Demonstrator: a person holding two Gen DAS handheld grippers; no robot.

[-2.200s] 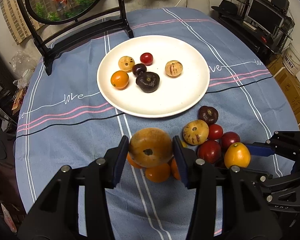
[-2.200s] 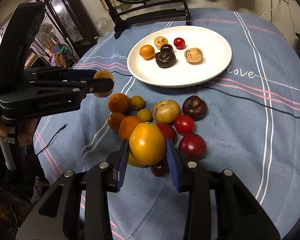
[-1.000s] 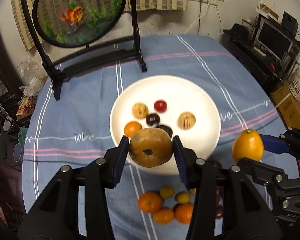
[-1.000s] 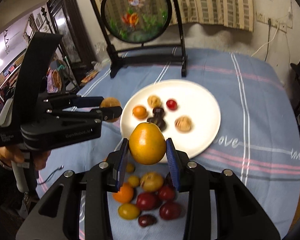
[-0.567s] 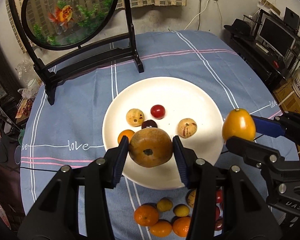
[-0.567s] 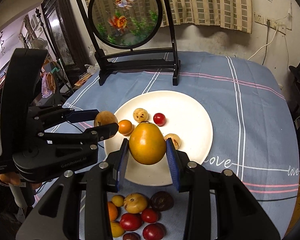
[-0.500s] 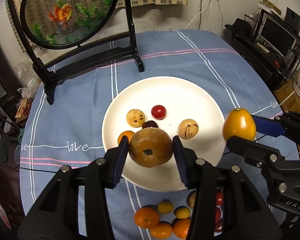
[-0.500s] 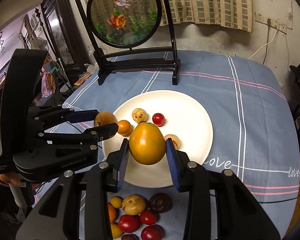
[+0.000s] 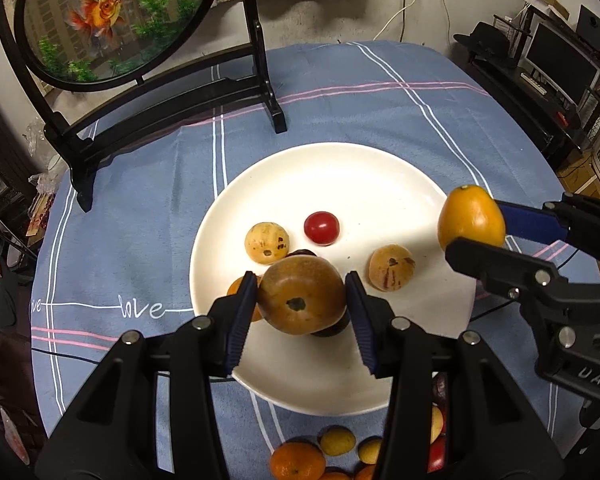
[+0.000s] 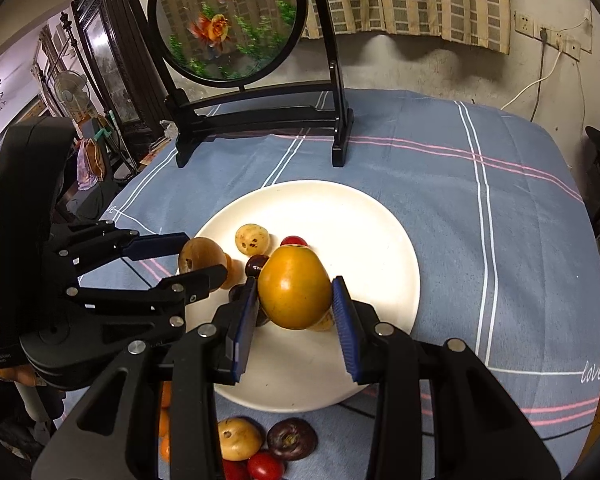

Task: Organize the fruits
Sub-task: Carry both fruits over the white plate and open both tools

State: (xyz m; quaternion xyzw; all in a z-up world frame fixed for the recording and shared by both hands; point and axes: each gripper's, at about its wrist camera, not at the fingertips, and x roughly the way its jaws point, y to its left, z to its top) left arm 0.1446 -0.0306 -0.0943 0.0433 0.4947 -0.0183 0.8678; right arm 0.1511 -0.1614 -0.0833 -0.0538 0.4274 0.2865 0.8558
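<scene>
Both grippers have come forward off the loose fruit heap and now hang over the round white plate [image 9: 380,168]

- Left gripper [image 9: 302,306]: jaws part-closed, clamped on a brownish-orange round fruit with a dark stem pit [image 9: 300,300], held clear above the plate's near half
- Right gripper [image 10: 296,306]: jaws narrow, clamped on a smooth yellow-orange oval fruit [image 10: 294,288], also held above the plate
- Ahead of the left jaws: two speckled tan fruits [image 9: 267,242], a red cherry-like fruit [image 9: 321,228]; dark fruits lie directly beneath

Risks, as judged:
- Release from height onto the dark fruits beneath; either fruit could roll off the rim
- Grippers sit close; a sideways move could knock them together
- Remaining fruit heap [image 10: 260,446] behind the jaws is out of sight during placement
</scene>
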